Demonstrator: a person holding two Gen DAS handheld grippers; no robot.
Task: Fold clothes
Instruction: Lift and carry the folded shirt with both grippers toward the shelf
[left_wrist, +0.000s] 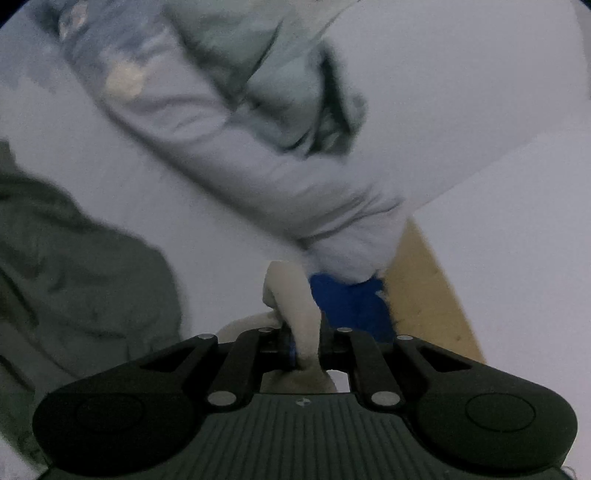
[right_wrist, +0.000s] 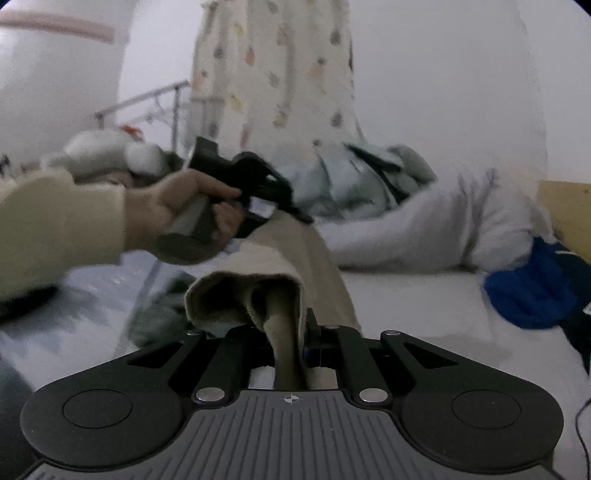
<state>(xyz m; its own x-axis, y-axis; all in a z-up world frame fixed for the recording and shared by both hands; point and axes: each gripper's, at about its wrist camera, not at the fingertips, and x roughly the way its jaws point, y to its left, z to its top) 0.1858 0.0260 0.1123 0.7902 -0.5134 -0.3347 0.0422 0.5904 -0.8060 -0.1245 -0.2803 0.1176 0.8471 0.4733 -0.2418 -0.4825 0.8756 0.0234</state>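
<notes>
The beige garment hangs stretched, ribbed hem bunched. Left gripper and right gripper each clamp it

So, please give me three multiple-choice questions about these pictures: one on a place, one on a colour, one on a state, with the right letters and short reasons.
1. Where does the blue cloth lie in the right wrist view?
A. right side of the bed
B. on the drying rack
C. in the person's hand

2. What colour is the garment that both grippers hold?
A. red
B. beige
C. black

3. How is the right gripper?
A. wide open, empty
B. shut on the garment
C. out of view

Answers: 1 A, it sits low at the right, on the bed. 2 B, the fabric is sand-coloured. 3 B, fabric is pinched between its fingers; the left gripper is likewise.
</notes>
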